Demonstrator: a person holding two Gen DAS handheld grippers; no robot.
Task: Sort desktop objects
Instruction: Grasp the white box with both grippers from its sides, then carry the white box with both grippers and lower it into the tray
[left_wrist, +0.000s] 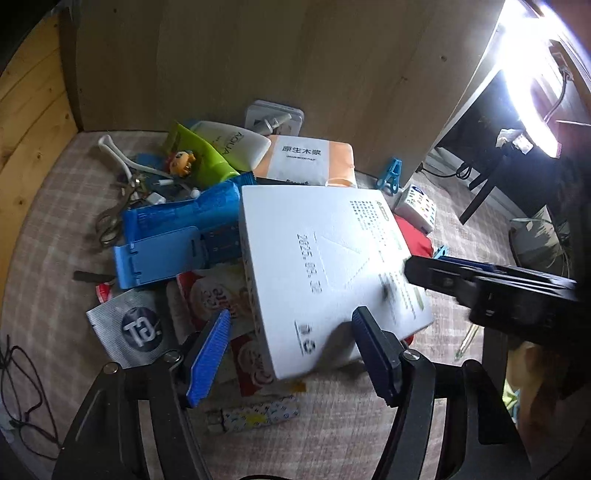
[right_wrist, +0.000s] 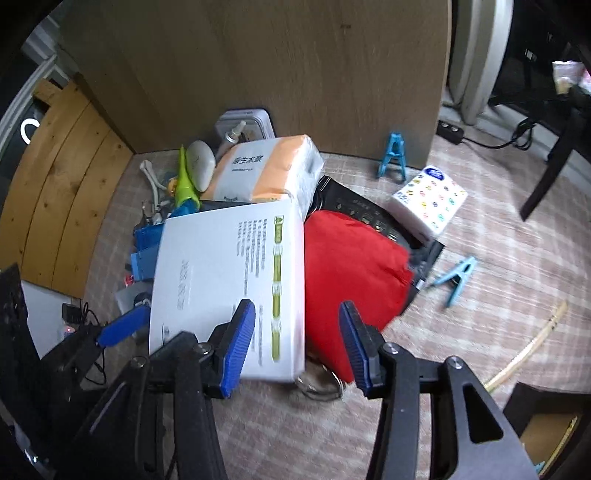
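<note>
A large white box (left_wrist: 325, 266) lies tilted on a pile of desktop clutter; it also shows in the right wrist view (right_wrist: 229, 280). My left gripper (left_wrist: 291, 343) is open, its blue pads (left_wrist: 207, 358) on either side of the box's near corner. My right gripper (right_wrist: 297, 339) is open, over the box's near right edge and a red pouch (right_wrist: 351, 273). The right gripper shows in the left wrist view (left_wrist: 491, 291) at the box's right edge. The left gripper's blue pad shows in the right wrist view (right_wrist: 122, 326).
Around the box lie an orange tissue pack (left_wrist: 306, 158), blue plastic holder (left_wrist: 159, 254), scissors (left_wrist: 110, 221), silver sachet (left_wrist: 129, 328), patterned lighter (left_wrist: 255, 413), small tissue packet (right_wrist: 428, 199), blue clothes pegs (right_wrist: 456, 278), a black keyboard-like item (right_wrist: 369, 218) and a wooden panel (right_wrist: 258, 74) behind.
</note>
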